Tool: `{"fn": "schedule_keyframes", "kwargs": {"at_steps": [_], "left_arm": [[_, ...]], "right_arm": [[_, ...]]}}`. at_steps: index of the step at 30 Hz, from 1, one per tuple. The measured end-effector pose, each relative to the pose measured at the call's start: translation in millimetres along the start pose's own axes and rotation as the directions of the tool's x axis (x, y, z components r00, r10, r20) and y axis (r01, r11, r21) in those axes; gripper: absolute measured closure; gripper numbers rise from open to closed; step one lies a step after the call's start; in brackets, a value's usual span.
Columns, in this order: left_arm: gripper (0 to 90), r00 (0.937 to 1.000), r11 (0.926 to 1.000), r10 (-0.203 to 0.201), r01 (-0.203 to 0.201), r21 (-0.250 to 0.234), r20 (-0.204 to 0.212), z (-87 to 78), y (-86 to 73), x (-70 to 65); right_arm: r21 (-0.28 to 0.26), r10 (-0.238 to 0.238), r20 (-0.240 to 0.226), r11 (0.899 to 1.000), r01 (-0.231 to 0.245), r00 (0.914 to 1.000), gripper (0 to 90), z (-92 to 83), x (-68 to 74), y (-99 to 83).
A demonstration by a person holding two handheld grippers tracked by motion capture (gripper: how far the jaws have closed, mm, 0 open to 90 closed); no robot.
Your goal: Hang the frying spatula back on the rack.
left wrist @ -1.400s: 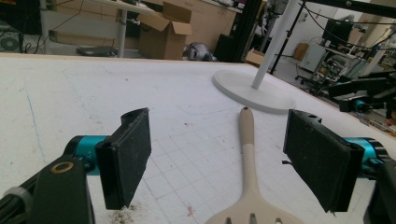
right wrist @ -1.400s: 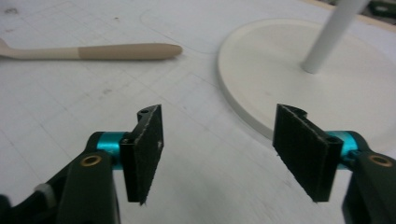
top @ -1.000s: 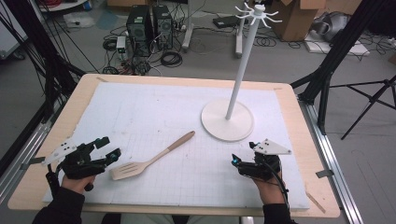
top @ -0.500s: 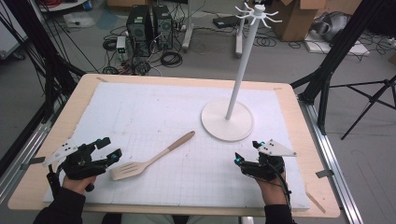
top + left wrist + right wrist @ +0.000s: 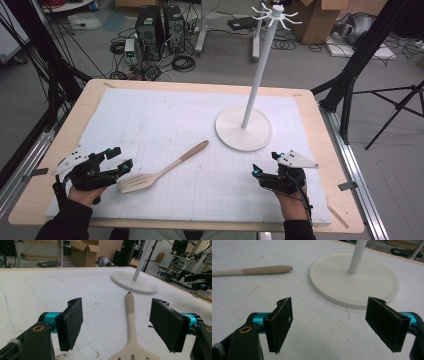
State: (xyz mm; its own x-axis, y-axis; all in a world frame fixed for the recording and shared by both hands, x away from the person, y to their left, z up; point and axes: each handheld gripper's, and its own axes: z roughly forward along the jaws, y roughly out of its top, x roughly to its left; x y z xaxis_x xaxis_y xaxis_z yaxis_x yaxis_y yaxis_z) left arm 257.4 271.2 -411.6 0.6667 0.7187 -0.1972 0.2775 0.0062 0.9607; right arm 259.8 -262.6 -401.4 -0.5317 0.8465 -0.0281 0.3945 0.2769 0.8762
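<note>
A wooden slotted spatula [image 5: 160, 170] lies flat on the white mat, head toward the left hand, handle pointing at the stand. My left gripper [image 5: 121, 157] sits low just left of the head and is open. Its jaws have just been closing a little. In the left gripper view [image 5: 116, 315] the spatula [image 5: 131, 322] runs up between the pads without touching them. My right gripper [image 5: 266, 164] rests open near the front right, nothing between its pads [image 5: 329, 315], facing the stand's round base [image 5: 354, 282].
A white stand [image 5: 243, 129] with a tall pole and hooks on top rises at the mat's right middle. The mat lies on a wooden table [image 5: 320, 130]. Computers, cables, boxes and tripod legs crowd the floor beyond the far edge.
</note>
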Motion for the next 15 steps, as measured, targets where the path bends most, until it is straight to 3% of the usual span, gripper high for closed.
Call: {"fn": "schedule_keyframes", "kwargs": {"at_steps": [3,10,11,12,13,15], "left_arm": [[29.2,1.0,0.9998,0.002,-0.002,0.021,0.005,1.1,1.4,-2.2],[34.0,0.9959,0.9963,0.014,-0.022,0.083,0.089,13.4,13.0,-13.5],[34.0,0.995,0.994,0.021,-0.032,0.105,0.098,17.2,15.5,-14.4],[37.9,0.9936,0.9847,0.032,-0.05,0.167,0.108,25.8,21.4,-15.9],[39.0,0.9936,0.9847,0.032,-0.05,0.167,0.108,25.8,21.4,-15.9],[39.6,0.9917,0.9744,0.045,-0.07,0.214,0.12,35.1,27.4,-17.2]], "right_arm": [[0.002,-0.009,-0.002,1.0,0.009,1.0,20.6,0.7,1.2,0.6],[-0.008,-0.023,-0.02,1.0,0.023,0.9995,20.7,3.6,0.7,2.3],[-0.008,-0.023,-0.02,1.0,0.023,0.9995,20.7,3.6,0.7,2.3],[-0.01,-0.014,-0.023,1.0,0.014,0.9996,20.7,4.4,-1.1,2.5],[-0.01,-0.014,-0.023,1.0,0.014,0.9996,20.7,4.4,-1.1,2.5],[-0.015,-0.01,-0.021,1.0,0.01,0.9997,20.7,5.1,-1.5,3.4]]}}
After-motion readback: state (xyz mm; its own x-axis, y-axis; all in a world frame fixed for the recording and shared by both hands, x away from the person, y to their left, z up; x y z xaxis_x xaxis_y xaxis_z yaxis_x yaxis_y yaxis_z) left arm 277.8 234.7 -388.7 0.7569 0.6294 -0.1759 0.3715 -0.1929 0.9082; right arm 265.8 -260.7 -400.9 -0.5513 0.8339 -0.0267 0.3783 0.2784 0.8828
